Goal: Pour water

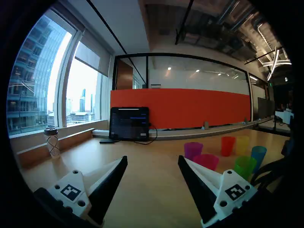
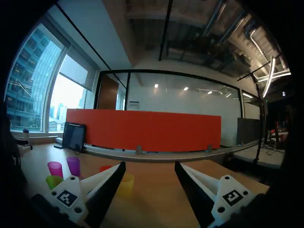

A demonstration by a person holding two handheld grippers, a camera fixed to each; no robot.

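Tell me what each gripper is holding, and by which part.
Nothing. The left gripper and the right gripper are both open, nothing between their jaws; the coloured cups stand apart on the table.

The light wooden table (image 1: 152,186) carries 6 upright plastic cups, clustered toward its right side in the left gripper view: a purple cup (image 1: 193,149), a pink cup (image 1: 205,161) just in front of it, an orange cup (image 1: 228,145), a yellow cup (image 1: 242,144), a teal cup (image 1: 258,154) and a green cup (image 1: 244,166). At the far edge a dark tablet (image 1: 129,123) stands upright, a black cable (image 1: 152,136) curling beside it.
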